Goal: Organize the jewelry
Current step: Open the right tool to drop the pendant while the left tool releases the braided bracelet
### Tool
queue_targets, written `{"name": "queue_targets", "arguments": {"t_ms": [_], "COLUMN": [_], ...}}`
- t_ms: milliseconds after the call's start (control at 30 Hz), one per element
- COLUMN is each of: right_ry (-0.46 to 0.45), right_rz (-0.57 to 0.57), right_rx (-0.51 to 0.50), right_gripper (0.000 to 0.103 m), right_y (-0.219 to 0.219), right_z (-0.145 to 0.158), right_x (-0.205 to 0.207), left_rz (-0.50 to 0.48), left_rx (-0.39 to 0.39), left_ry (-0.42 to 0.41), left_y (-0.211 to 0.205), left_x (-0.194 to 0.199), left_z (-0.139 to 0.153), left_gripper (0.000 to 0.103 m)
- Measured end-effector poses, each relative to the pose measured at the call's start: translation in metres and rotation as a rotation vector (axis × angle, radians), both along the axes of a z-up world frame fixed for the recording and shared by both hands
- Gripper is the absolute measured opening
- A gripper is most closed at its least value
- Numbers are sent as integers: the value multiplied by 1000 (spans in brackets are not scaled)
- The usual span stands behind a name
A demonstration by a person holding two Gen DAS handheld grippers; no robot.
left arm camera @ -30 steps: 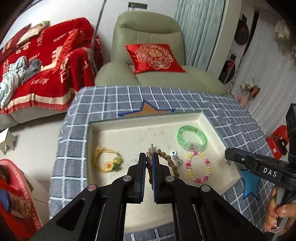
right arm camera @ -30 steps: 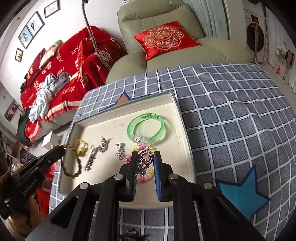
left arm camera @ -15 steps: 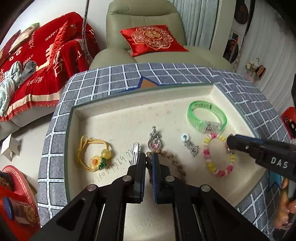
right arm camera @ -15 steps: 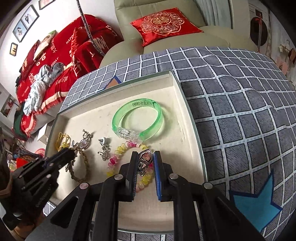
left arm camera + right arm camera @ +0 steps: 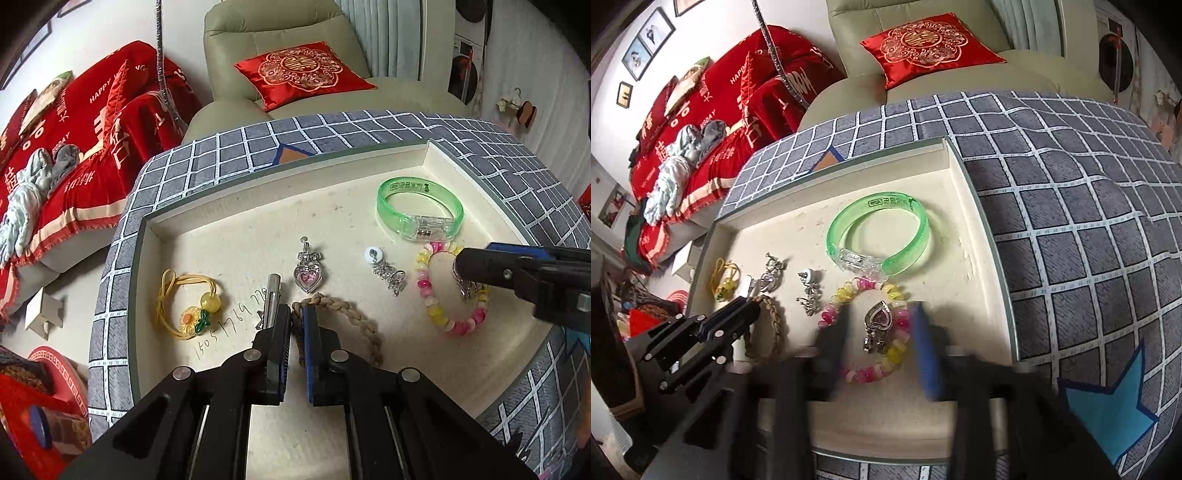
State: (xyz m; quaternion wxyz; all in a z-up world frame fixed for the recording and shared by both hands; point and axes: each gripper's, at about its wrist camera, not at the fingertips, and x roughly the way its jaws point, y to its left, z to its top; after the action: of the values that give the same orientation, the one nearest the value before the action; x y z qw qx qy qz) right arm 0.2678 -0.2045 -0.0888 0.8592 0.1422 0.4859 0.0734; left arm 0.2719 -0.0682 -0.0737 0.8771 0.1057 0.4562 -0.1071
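**Mia:** Gray checked cloth (image 5: pixel 236 155) covers the tabletop, and a cream tray (image 5: pixel 229 236) sits on it. Behind is a green armchair (image 5: pixel 280 44) with a red cushion (image 5: pixel 303 74). A red blanket (image 5: pixel 74 122) lies on a sofa at 9 o'clock.

**Ben:** Where is the jewelry?

**Mia:** All in the tray. A green bangle (image 5: pixel 419 208) is at 2 o'clock. A pink and yellow bead bracelet (image 5: pixel 436 306) is just below it. A yellow hair tie (image 5: pixel 188 302) with a flower is at 9 o'clock. A heart pendant (image 5: pixel 308 271), a small silver charm (image 5: pixel 386 271) and a metal clip (image 5: pixel 271 299) are in the middle.

**Ben:** What do the grippers hold?

**Mia:** The left hand-held gripper (image 5: pixel 296 325) is closed tight on a brown braided bracelet (image 5: pixel 351 317), low over the tray floor. The right hand-held gripper (image 5: pixel 882 332) is opening its jaws. A dark heart charm (image 5: pixel 878 321) lies between them on top of the bead bracelet. The pads do not press on it.

**Ben:** What could go wrong?

**Mia:** I think the heart charm could get tangled in the beads, since it lies right on them. The braid might land on the clip or the pendant, because they are just beside it. Then things get messy again. A blurry right jaw could also bump the beads as it pulls away.
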Motion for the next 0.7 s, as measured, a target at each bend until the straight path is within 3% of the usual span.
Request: {"name": "queue_targets", "arguments": {"t_ms": [300, 467, 700], "right_ry": [-65, -80, -81], "right_rz": [-18, -23, -36], "right_rx": [80, 99, 123], "right_gripper": [65, 71, 71], "right_y": [-8, -11, -13], "right_z": [26, 37, 42], "right_x": [-23, -38, -56], "left_rz": [20, 24, 9], "left_rx": [-8, -12, 13], "left_ry": [-10, -14, -11], "left_y": [5, 7, 1], "left_x": [0, -1, -1], "left_z": [4, 4, 1], "left_gripper": [23, 23, 23]}}
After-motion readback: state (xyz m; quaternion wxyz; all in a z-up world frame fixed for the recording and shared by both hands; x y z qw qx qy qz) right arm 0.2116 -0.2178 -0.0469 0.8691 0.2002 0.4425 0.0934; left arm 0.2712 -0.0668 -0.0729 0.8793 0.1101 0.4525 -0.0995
